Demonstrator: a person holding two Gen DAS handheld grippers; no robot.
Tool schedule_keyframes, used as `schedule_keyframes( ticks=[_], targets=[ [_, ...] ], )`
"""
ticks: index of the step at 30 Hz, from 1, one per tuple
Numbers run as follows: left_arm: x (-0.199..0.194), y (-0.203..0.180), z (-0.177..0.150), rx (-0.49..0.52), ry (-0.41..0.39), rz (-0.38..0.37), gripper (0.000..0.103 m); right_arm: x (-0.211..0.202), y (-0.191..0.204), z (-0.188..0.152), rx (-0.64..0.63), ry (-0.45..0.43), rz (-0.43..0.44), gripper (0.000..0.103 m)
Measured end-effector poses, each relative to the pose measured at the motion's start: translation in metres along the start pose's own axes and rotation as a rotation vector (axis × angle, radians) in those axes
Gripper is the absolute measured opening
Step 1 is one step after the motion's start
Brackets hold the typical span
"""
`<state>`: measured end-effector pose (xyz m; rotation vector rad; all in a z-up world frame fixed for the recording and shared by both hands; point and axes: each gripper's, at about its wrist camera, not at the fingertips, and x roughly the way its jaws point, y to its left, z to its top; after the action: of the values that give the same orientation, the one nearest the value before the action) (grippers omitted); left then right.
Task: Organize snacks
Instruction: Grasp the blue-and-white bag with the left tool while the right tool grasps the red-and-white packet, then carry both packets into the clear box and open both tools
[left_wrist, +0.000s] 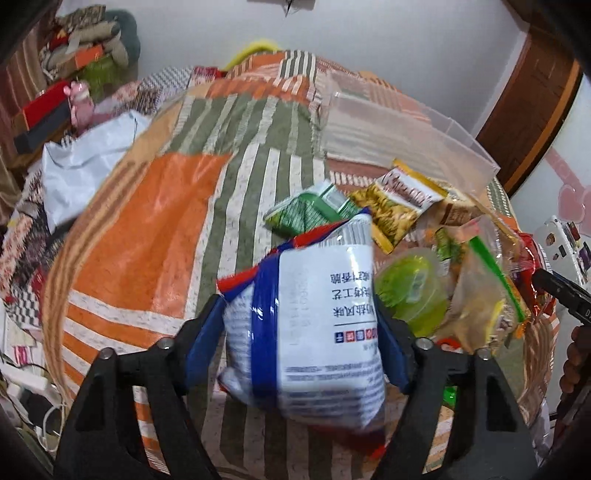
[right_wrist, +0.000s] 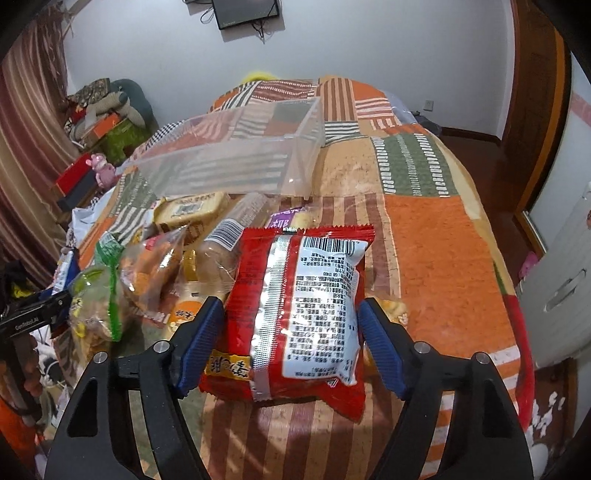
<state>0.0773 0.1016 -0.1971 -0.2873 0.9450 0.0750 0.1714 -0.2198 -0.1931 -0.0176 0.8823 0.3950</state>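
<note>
A white and blue snack bag (left_wrist: 317, 314) with a red edge stands between the blue pads of my left gripper (left_wrist: 297, 302), and both pads touch its sides. A red snack bag (right_wrist: 295, 302) with a white label sits between the pads of my right gripper (right_wrist: 291, 302), squeezed from both sides just above the bedspread. A pile of loose snacks (left_wrist: 424, 258) lies to the right of the left gripper; in the right wrist view the pile (right_wrist: 166, 266) is on the left. A clear plastic bin (right_wrist: 236, 158) lies on the bed behind the pile.
Everything lies on a bed with an orange, green and striped patchwork cover (left_wrist: 155, 236). A white plastic bag (left_wrist: 85, 166) lies at its left side. Cluttered boxes and cushions (right_wrist: 103, 110) stand by the curtain. A white cabinet (right_wrist: 561, 295) is at the right.
</note>
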Motion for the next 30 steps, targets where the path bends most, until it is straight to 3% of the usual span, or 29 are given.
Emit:
schedule_keyframes(
  ticks=[4, 9, 15, 22, 30],
  targets=[
    [0.004, 0.001, -0.003, -0.010, 0.010, -0.006, 0.063, 0.004, 0.002, 0.003, -0.029, 0.000, -0.015, 0.081],
    [0.000, -0.001, -0.003, 0.000, -0.003, 0.004, 0.054, 0.008, 0.007, 0.005, -0.055, -0.003, -0.034, 0.081],
    [-0.012, -0.004, 0.002, 0.007, -0.036, 0.004, 0.053, 0.004, 0.003, 0.004, -0.081, -0.020, -0.066, 0.065],
    [-0.037, -0.014, 0.015, 0.046, -0.105, 0.004, 0.053, -0.010, 0.002, 0.006, -0.065, -0.046, -0.042, 0.064],
    [-0.058, -0.035, 0.044, 0.094, -0.190, -0.008, 0.053, -0.038, -0.003, 0.020, -0.041, -0.141, -0.019, 0.064]
  ],
)
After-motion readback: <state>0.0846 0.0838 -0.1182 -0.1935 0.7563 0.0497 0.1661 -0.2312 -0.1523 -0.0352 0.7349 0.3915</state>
